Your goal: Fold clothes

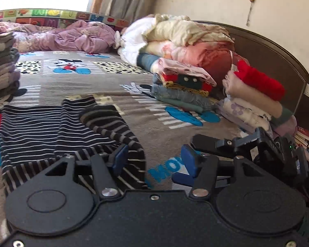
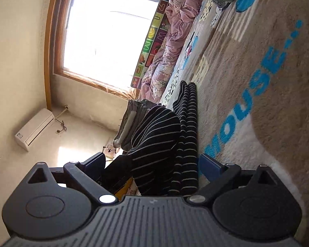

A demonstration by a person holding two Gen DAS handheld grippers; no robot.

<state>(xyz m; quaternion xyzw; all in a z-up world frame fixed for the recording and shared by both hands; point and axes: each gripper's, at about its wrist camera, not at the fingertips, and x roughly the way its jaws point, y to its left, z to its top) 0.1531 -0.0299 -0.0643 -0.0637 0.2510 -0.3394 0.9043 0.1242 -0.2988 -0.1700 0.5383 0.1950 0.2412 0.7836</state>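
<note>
Left wrist view: the left tongs (image 1: 153, 157) stand apart over a black, white-striped knit garment (image 1: 57, 127) on the cartoon-print bed blanket (image 1: 158, 121); the right tongs (image 2: 154, 165) gape around its raised fold.

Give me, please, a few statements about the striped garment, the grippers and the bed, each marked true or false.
1. The striped garment lies on a cartoon-print blanket. True.
2. The left gripper is clamped shut on the garment. False: its jaws stand open, one finger resting on the cloth.
3. The right gripper is open, with striped cloth between its fingers. True.
4. The red garment lies under its pile. False: it sits on top.
5. The purple quilt is neatly folded. False: it is crumpled.
</note>
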